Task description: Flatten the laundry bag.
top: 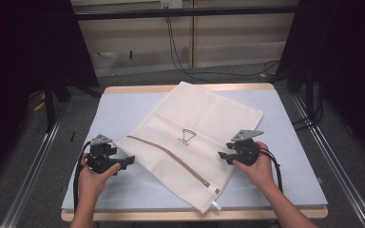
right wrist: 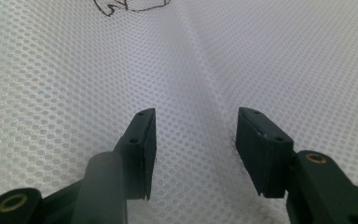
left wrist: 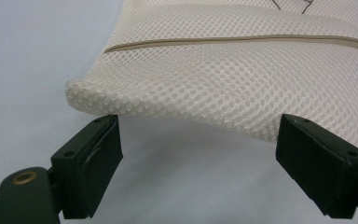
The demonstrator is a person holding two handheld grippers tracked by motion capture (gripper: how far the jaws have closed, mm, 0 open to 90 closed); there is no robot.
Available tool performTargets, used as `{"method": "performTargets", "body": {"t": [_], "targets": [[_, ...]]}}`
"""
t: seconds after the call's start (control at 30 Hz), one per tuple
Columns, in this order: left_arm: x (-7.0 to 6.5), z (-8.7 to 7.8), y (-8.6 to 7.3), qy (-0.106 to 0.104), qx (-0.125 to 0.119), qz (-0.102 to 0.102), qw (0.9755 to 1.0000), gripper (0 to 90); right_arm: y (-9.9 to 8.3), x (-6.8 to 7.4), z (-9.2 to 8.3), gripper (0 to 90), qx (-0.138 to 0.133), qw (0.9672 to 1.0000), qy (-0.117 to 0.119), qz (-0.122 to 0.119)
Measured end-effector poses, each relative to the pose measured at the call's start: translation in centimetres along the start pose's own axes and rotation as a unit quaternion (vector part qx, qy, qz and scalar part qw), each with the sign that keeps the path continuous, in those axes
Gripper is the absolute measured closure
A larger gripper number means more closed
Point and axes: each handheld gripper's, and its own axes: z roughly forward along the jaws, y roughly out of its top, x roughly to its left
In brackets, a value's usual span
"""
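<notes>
A cream mesh laundry bag (top: 190,142) lies diagonally on the table, with a tan zipper line (top: 171,159) and a small dark glass drawing (top: 186,136). My left gripper (top: 129,160) is open at the bag's left corner. In the left gripper view that corner (left wrist: 93,98) curls just above the table between the two wide-apart jaws, and the left gripper (left wrist: 198,149) holds nothing. My right gripper (top: 222,155) rests over the bag's right side, open. The right gripper view has the mesh (right wrist: 74,93) close under the right gripper (right wrist: 196,144), nothing pinched.
The pale blue table top (top: 123,109) has a wooden rim (top: 138,216) at the front. Metal rails (top: 33,171) run along both sides on the floor. Black cables (top: 180,61) trail over the floor behind the table, and dark curtains stand left and right.
</notes>
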Motion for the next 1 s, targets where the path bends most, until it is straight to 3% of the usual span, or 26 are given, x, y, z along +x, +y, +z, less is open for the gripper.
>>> {"method": "performTargets", "body": {"t": [0.27,0.33,0.5,0.57,0.73,1.0], "targets": [[-0.2,-0.7,0.5,0.008,-0.012,0.005,0.9999,12.7,-0.1,0.2,-0.1,45.4,0.006,0.9999,0.011,0.007],[-0.2,-0.7,0.7,0.006,-0.007,0.015,0.9998,12.8,-0.1,0.2,-0.1,44.8,0.011,0.9999,0.01,0.007],[-0.3,-0.1,1.2,0.004,-0.004,0.023,0.9997,14.9,-0.2,0.2,0.3,44.8,0.02,0.9997,0.01,-0.005],[-0.4,0.0,1.2,-0.001,-0.008,0.016,0.9998,15.3,-0.2,0.2,0.3,44.9,0.021,0.9997,0.009,-0.006],[-0.4,0.6,1.7,-0.002,-0.002,0.035,0.9994,19.2,-0.3,0.3,0.3,43.4,0.02,0.9997,0.007,-0.011],[-0.3,2.4,2.3,-0.005,0.01,0.042,0.9991,22.5,0.1,0.2,-0.6,35.9,0.0,0.9998,0.018,-0.004]]}}
